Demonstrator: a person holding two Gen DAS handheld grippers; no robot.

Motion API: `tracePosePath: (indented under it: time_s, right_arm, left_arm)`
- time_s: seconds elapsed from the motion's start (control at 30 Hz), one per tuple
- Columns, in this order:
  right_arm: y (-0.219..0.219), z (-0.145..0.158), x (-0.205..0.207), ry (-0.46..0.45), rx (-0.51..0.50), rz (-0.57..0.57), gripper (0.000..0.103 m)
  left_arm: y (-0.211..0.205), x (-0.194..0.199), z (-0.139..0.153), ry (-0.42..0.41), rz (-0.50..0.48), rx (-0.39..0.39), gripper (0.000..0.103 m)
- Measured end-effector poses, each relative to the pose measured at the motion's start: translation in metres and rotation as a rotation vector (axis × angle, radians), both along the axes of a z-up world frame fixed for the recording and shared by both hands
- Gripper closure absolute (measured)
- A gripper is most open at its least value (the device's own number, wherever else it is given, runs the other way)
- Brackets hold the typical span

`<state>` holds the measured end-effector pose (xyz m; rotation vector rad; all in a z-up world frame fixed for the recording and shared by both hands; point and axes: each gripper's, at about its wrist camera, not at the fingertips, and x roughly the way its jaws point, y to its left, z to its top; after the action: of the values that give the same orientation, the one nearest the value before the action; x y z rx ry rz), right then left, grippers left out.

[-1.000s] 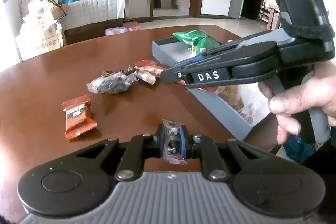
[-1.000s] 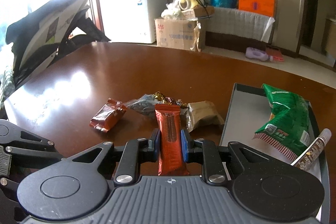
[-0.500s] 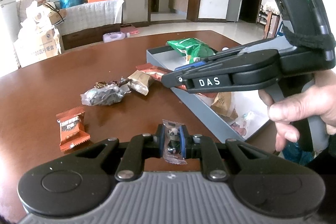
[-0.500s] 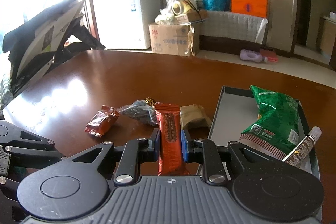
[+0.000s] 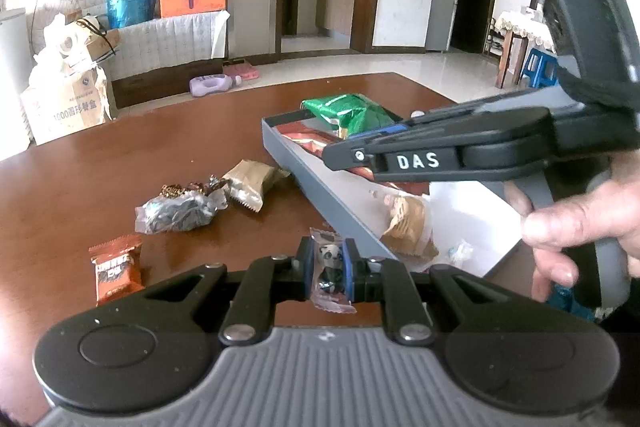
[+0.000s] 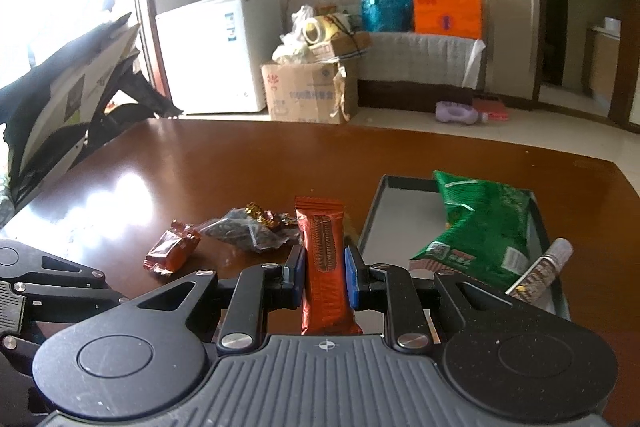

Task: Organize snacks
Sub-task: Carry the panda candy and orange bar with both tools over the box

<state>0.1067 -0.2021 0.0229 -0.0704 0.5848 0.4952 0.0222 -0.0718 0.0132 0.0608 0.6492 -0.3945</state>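
My left gripper [image 5: 328, 269] is shut on a small clear-wrapped panda candy [image 5: 330, 259], held above the brown table beside the grey tray [image 5: 316, 183]. My right gripper [image 6: 323, 273] is shut on a red-orange wafer bar [image 6: 323, 267], held upright near the tray's left wall [image 6: 370, 215]; in the left wrist view it [image 5: 440, 151] reaches over the tray. The tray holds a green bag [image 6: 480, 223], a tube snack [image 6: 540, 271] and a tan packet [image 5: 408, 223].
Loose on the table left of the tray: an orange packet [image 5: 116, 267], a dark clear bag [image 5: 180, 213], small brown candies [image 5: 192, 189] and a tan packet [image 5: 252, 183]. The table's far edge [image 6: 360, 127] lies beyond, with boxes and a fridge behind.
Both grippers have moved rightward toward the tray with their snacks still held. The right gripper's bar now hangs over the tray.
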Motion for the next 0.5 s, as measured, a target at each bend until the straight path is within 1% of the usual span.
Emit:
tracePosePath:
  time_s: [0.5]
  right_arm:
    - [-0.038,0.001,-0.003,-0.006,0.014,-0.081,0.081]
  left_arm:
    - [-0.033,0.012,0.008,-0.021,-0.039,-0.031,0.092]
